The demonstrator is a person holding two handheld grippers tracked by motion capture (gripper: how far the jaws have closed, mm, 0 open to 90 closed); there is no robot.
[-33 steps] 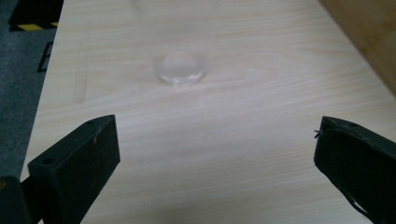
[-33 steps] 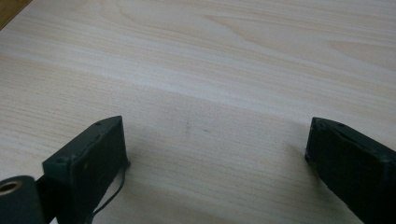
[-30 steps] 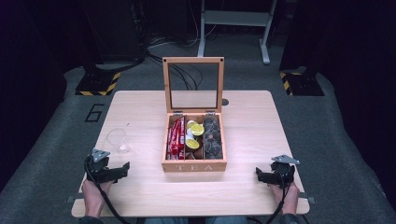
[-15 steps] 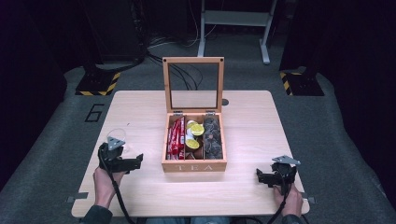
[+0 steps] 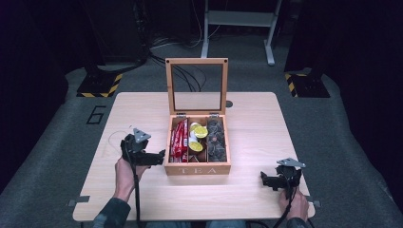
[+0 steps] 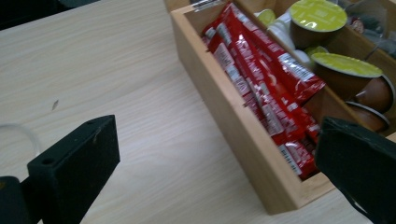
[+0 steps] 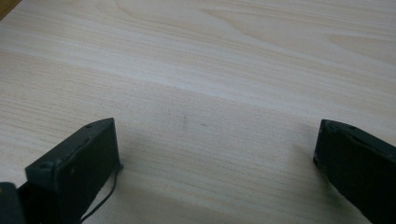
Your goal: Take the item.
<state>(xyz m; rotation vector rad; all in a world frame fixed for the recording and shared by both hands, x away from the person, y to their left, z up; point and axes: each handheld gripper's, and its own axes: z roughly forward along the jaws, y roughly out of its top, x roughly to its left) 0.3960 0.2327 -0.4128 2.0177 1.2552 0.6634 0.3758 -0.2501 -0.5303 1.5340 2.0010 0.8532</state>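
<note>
At the box's (image 5: 197, 169) left wall, the left gripper (image 5: 153, 156) hovers with jaws spread wide and nothing between them. Seen in the left gripper view, the gripper (image 6: 212, 163) faces the near left corner of the box (image 6: 233, 121): one jaw is over bare table (image 6: 116, 70), the other over the left compartment, so the wooden wall lies between them. Red sachets (image 6: 266, 88) fill that compartment, stacked on edge and leaning against the wall. Yellow-lidded capsules (image 6: 346, 65) occupy the middle compartment; dark items (image 5: 216, 140) fill the right one, too blurred to identify. The glass lid (image 5: 196, 85) stands upright behind. A pale cable loop (image 5: 114, 137) lies left of the hand. Well apart, near the table's front right corner, the right gripper (image 5: 267, 181) rests low over bare wood, jaws likewise spread and empty.
</note>
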